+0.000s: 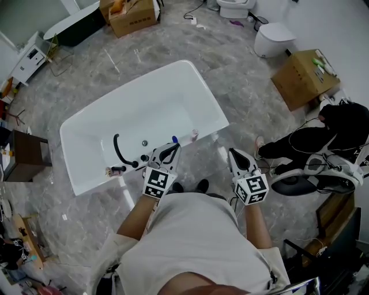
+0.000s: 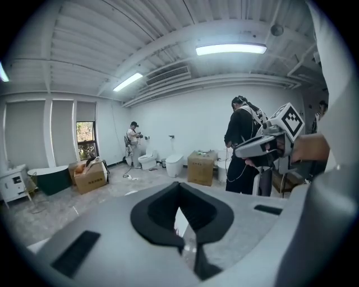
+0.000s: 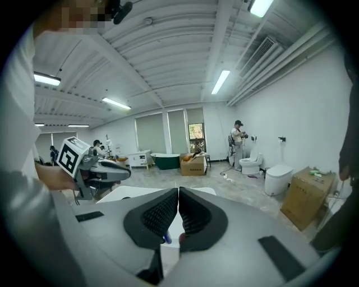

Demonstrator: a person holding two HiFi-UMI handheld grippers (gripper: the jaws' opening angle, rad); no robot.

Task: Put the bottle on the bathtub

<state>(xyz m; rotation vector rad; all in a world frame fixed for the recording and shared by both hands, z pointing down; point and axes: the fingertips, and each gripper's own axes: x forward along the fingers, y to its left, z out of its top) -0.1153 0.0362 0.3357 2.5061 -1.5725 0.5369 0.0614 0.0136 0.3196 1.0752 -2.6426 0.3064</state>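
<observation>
The white bathtub (image 1: pixel 86 129) fills the middle of the head view. On its near rim stand a small blue-capped bottle (image 1: pixel 174 139) and a small pink-topped bottle (image 1: pixel 195 134). My left gripper (image 1: pixel 171 147) hovers just in front of the blue-capped bottle; its jaws are shut and empty, the tips meeting in the left gripper view (image 2: pixel 179 185). My right gripper (image 1: pixel 234 153) is held off the tub's near right corner, also shut with nothing between its pads (image 3: pixel 178 190). Under those pads the blue (image 3: pixel 166 238) and pink (image 3: pixel 180 238) bottle tops peek through.
A black faucet with hose (image 1: pixel 119 152) sits on the tub's near rim at left. Cardboard boxes (image 1: pixel 302 78) (image 1: pixel 134 14), a toilet (image 1: pixel 274 37), a dark side table (image 1: pixel 26 155) and a chair with black bags (image 1: pixel 328 150) ring the tub. A person (image 2: pixel 242 146) stands nearby.
</observation>
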